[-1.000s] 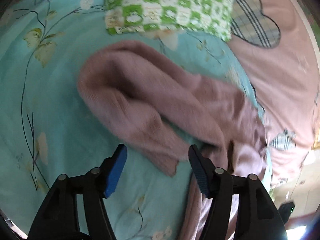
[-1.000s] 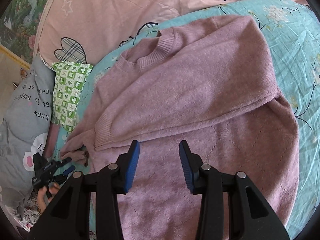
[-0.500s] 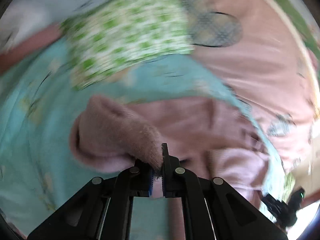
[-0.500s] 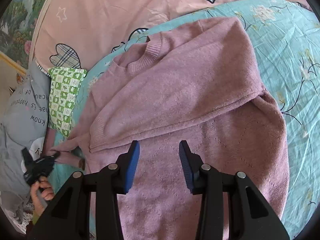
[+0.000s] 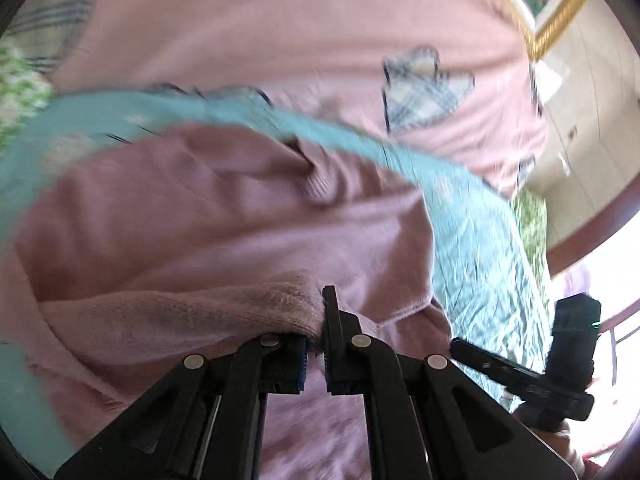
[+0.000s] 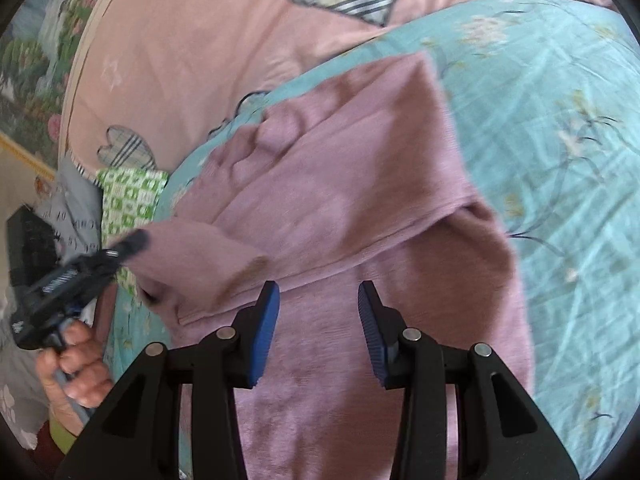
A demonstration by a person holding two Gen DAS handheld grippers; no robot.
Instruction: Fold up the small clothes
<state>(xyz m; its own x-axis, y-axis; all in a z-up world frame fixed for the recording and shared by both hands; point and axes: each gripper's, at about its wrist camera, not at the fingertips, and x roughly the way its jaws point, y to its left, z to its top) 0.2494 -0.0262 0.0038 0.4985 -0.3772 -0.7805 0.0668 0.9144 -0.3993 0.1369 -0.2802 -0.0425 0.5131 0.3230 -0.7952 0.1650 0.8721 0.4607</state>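
A mauve knit sweater (image 6: 360, 208) lies flat on a teal floral sheet (image 6: 560, 140), one sleeve folded across its chest. My left gripper (image 5: 316, 332) is shut on the cuff of the other sleeve (image 5: 224, 308) and holds it raised over the sweater's body (image 5: 240, 200). In the right wrist view the left gripper (image 6: 132, 242) shows at the left edge with the lifted sleeve (image 6: 192, 256) hanging from it. My right gripper (image 6: 318, 320) is open and empty above the sweater's lower body.
A pink quilt with plaid hearts (image 6: 240, 32) lies beyond the sheet. A green checked cloth (image 6: 128, 196) and a grey printed garment (image 6: 76, 208) lie at the left. The right gripper's body (image 5: 560, 356) shows at the lower right of the left view.
My left gripper closed on the sleeve cuff, lifted it and carried it over the sweater's body. The right gripper stayed open, moving slightly closer to the sweater.
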